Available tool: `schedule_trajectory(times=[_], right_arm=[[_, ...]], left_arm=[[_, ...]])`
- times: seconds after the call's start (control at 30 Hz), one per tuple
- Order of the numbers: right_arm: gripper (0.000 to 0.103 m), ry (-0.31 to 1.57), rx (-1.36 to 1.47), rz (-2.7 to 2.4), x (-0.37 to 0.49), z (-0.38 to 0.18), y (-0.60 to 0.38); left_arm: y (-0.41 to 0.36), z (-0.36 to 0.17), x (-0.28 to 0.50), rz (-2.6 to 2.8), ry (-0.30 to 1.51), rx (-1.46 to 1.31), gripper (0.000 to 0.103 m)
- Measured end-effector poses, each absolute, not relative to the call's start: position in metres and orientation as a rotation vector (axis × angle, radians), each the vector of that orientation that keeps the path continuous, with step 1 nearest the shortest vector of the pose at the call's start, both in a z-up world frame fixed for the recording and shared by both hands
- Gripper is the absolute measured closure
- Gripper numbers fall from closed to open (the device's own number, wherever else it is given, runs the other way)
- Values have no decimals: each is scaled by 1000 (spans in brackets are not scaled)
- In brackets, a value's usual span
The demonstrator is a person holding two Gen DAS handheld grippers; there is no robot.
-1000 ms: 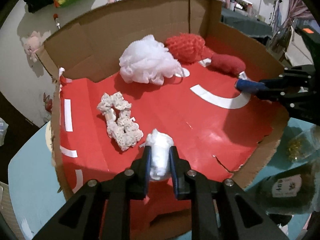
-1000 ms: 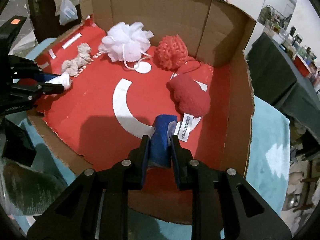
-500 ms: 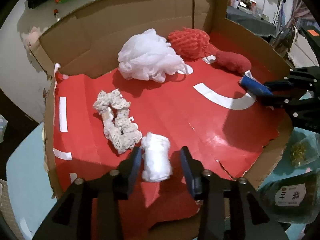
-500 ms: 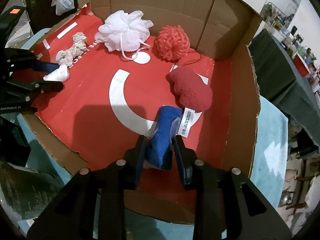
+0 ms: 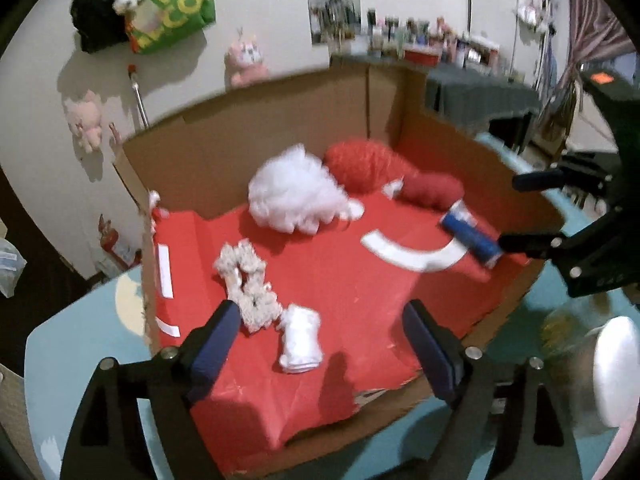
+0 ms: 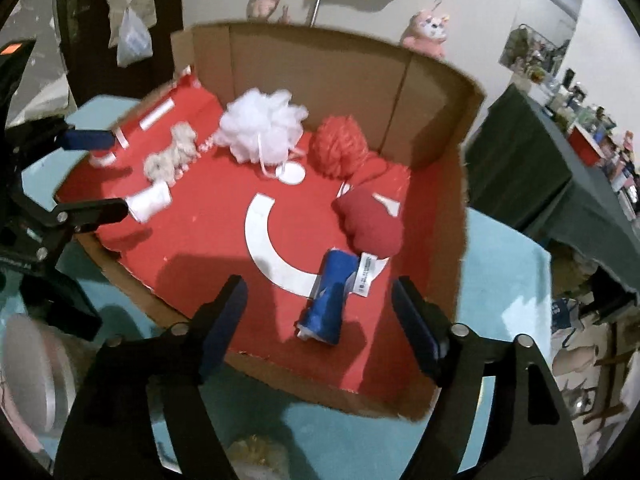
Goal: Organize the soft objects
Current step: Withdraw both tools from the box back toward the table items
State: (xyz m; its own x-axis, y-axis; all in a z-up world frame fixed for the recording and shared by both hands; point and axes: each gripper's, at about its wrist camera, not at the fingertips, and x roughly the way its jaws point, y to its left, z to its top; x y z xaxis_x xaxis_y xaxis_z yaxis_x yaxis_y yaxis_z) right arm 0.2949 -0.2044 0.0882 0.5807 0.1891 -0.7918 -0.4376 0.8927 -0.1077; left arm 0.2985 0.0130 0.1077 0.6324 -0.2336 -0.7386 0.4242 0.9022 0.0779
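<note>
1. One cardboard box (image 5: 256, 148) with a red floor fills the middle of both my views. It sits on a light blue tabletop (image 5: 80, 344).
2. I see a white mesh pouf (image 5: 292, 196) at the back of the box, centre of the left wrist frame, with a red pouf (image 5: 360, 164) touching its right side.
3. A dark red plush piece (image 6: 372, 220) lies right of centre in the right wrist view, its white label trailing toward the lower edge of the frame.
4. My left gripper (image 5: 320, 344) has its jaws spread wide and grips nothing.
5. My right gripper (image 6: 320, 312) is likewise spread wide and empty.
6. A blue roll (image 6: 330, 296) lies free between the right fingers. Its long axis runs nearly straight up the frame, tilted slightly right, with its far end just beside the label.
7. A cream lace scrunchie (image 5: 248, 284) lies left of centre in the left wrist view, stretching from upper left to lower right.
8. A small white roll (image 5: 300, 338) rests free on the red floor between the left fingers, just right of the scrunchie's near end. Its long axis points up the frame, away from the camera.
</note>
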Motion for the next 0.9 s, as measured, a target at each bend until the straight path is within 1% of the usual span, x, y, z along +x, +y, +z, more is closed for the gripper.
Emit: schedule_trajectory(times=[0.1, 0.2, 0.3, 0.43, 0.57, 0.7, 0.9], right_arm=[[27, 831, -294, 359, 279, 105, -208], [27, 772, -309, 345, 255, 120, -207], [27, 714, -330, 337, 230, 131, -204], [26, 636, -323, 325, 192, 146, -206], [26, 595, -266, 341, 159, 159, -213], [21, 544, -260, 331, 128, 168, -215], [21, 476, -235, 329, 85, 169, -216]], left_arm=[[11, 128, 280, -382, 729, 208, 11], [9, 148, 263, -382, 667, 186, 9], [8, 165, 242, -374, 603, 170, 6], [7, 179, 213, -385, 545, 137, 3], [9, 190, 178, -370, 487, 118, 2], [9, 196, 143, -350, 432, 115, 0], [9, 196, 102, -339, 384, 99, 0]])
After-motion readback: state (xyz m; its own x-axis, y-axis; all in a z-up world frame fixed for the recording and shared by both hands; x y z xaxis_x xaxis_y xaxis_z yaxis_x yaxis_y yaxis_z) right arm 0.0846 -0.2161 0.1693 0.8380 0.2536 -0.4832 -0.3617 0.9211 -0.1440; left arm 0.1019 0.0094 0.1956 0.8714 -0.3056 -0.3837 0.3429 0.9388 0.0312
